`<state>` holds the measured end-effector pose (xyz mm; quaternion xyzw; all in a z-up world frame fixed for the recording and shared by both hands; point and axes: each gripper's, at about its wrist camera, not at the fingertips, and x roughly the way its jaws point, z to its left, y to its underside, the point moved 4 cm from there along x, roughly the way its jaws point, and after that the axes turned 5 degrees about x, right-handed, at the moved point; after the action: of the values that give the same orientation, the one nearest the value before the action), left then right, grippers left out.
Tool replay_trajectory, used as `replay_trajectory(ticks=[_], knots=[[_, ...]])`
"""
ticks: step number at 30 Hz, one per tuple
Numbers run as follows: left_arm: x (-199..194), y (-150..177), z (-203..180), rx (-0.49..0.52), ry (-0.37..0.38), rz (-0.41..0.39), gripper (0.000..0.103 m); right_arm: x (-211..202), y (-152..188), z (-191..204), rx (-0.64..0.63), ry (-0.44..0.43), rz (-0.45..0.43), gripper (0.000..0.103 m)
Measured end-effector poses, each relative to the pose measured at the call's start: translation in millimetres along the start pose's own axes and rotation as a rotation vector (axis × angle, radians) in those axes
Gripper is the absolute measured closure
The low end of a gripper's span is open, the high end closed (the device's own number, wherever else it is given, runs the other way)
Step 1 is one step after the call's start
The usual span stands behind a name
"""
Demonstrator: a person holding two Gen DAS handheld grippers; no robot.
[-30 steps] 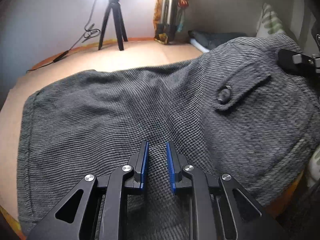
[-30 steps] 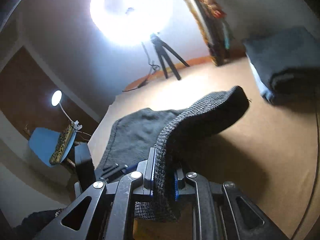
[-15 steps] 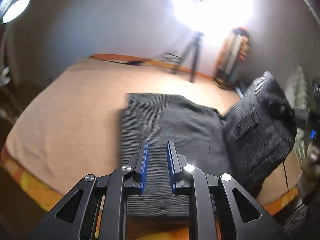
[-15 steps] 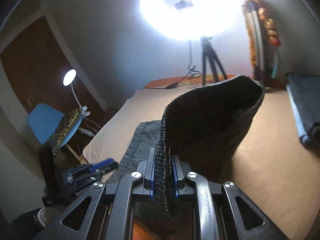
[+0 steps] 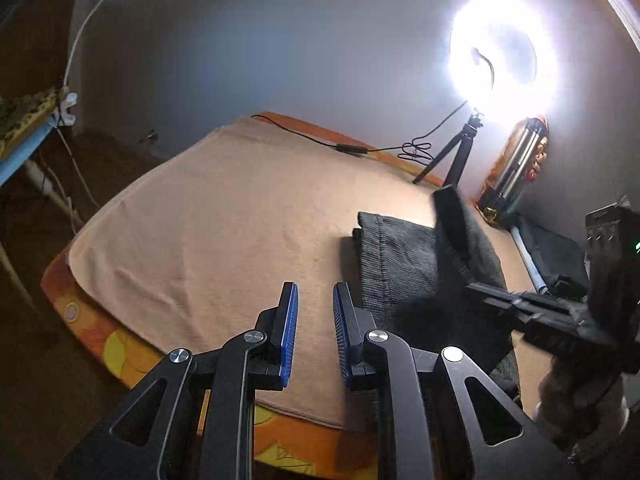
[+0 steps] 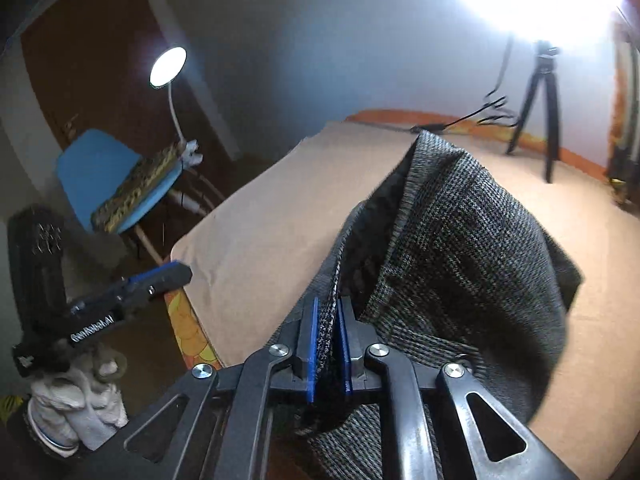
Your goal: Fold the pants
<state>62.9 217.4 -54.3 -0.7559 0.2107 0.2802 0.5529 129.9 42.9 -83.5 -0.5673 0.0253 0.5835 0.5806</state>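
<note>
The grey woven pants (image 5: pixel 404 264) lie on the tan blanket-covered bed (image 5: pixel 224 220), with one end lifted. My right gripper (image 6: pixel 329 316) is shut on a fold of the pants (image 6: pixel 472 248) and holds it raised above the bed; it also shows in the left wrist view (image 5: pixel 472 288), gripping the lifted cloth. My left gripper (image 5: pixel 314 300) is open and empty, above the bed's near edge, left of the pants and apart from them. It also shows in the right wrist view (image 6: pixel 160 276), out past the bed's left edge.
A ring light on a black tripod (image 5: pixel 464 152) stands at the bed's far side with a cable (image 5: pixel 352 148). Folded dark clothes (image 5: pixel 556 252) lie at the right. A blue chair (image 6: pixel 104 176) and a desk lamp (image 6: pixel 168 66) stand left of the bed.
My left gripper pulled back off the pants and swung left, past the bed's edge. My right gripper carried the held end of the pants further up and to the left.
</note>
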Motion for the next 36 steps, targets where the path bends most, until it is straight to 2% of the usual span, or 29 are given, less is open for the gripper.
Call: replay_trajectory(ticks=[1, 6, 7, 9, 10, 11, 12, 14, 15, 17, 18, 20, 26, 29, 32, 36], knots=[[0, 0, 1, 0.001, -0.001, -0.001, 0.087, 7, 1, 4, -0.011, -0.003, 0.011, 0.1], [2, 0, 0, 0.018, 0.001, 0.008, 0.087, 30, 7, 14, -0.029, -0.016, 0.054, 0.1], [3, 0, -1, 0.018, 0.006, 0.009, 0.087, 32, 8, 13, -0.028, -0.034, 0.066, 0.097], [4, 2, -4, 0.017, 0.031, 0.02, 0.087, 32, 5, 18, -0.022, -0.125, 0.082, 0.094], [5, 3, -6, 0.016, 0.047, 0.027, 0.087, 31, 2, 20, -0.01, -0.163, 0.085, 0.08], [5, 4, -9, 0.017, 0.059, 0.032, 0.087, 24, -1, 19, 0.005, -0.186, 0.075, 0.062], [5, 5, -13, 0.019, 0.071, 0.036, 0.086, 17, -4, 18, 0.009, -0.195, 0.054, 0.06], [4, 6, -20, 0.02, 0.096, 0.04, 0.067, -1, -12, 10, 0.017, -0.212, 0.005, 0.06], [3, 6, -24, 0.016, 0.11, 0.039, 0.063, -10, -16, 2, 0.037, -0.222, -0.016, 0.06], [3, 7, -29, -0.001, 0.147, 0.05, 0.052, -25, -22, -18, 0.082, -0.215, -0.054, 0.059], [4, 9, -35, -0.01, 0.179, 0.066, 0.051, -32, -25, -31, 0.107, -0.196, -0.078, 0.056], [8, 12, -45, -0.005, 0.21, 0.085, 0.049, -39, -28, -56, 0.159, -0.156, -0.111, 0.041], [31, 28, -67, 0.055, 0.187, 0.147, 0.049, -39, -25, -140, 0.346, -0.007, -0.123, 0.041], [43, 34, -76, 0.096, 0.154, 0.163, 0.049, -35, -18, -176, 0.471, -0.028, -0.115, 0.041], [49, 37, -78, 0.12, 0.124, 0.165, 0.049, -29, -15, -201, 0.544, -0.028, -0.099, 0.041], [52, 37, -78, 0.132, 0.115, 0.148, 0.053, -15, -19, -208, 0.547, -0.035, -0.075, 0.041]])
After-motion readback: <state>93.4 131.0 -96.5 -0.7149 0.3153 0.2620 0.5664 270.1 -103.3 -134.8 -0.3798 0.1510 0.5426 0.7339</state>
